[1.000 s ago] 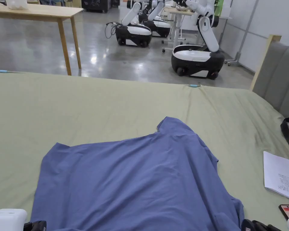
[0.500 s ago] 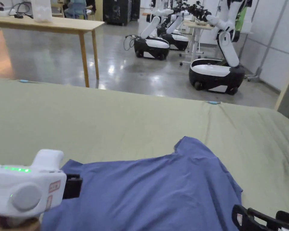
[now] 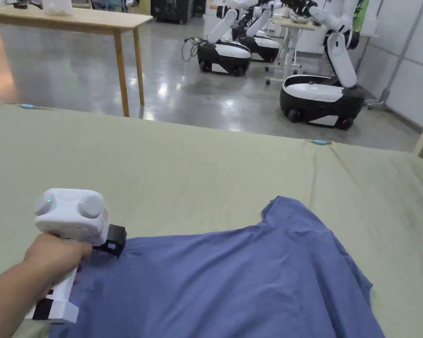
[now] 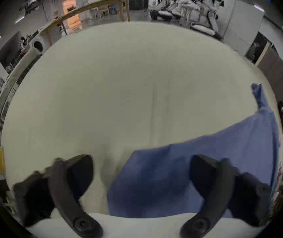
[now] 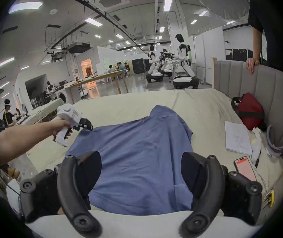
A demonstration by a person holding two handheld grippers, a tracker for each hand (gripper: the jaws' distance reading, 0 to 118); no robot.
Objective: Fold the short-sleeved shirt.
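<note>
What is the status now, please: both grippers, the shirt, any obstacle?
Left gripper open, at shirt's far left corner. Right gripper open, above near hem. Blue shirt spread flat, unfolded. Notebook, phone beside it, clear.

Shirt [image 3: 232,281] on bed [image 3: 184,171]; notebook [image 5: 237,137] to its right.

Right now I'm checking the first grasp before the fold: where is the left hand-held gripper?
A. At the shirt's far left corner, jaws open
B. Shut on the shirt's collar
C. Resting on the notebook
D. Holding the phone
A: the left hand-held gripper sits at the far left corner of the shirt on the bed, and the left gripper view shows its jaws wide apart, clamping nothing.
</note>
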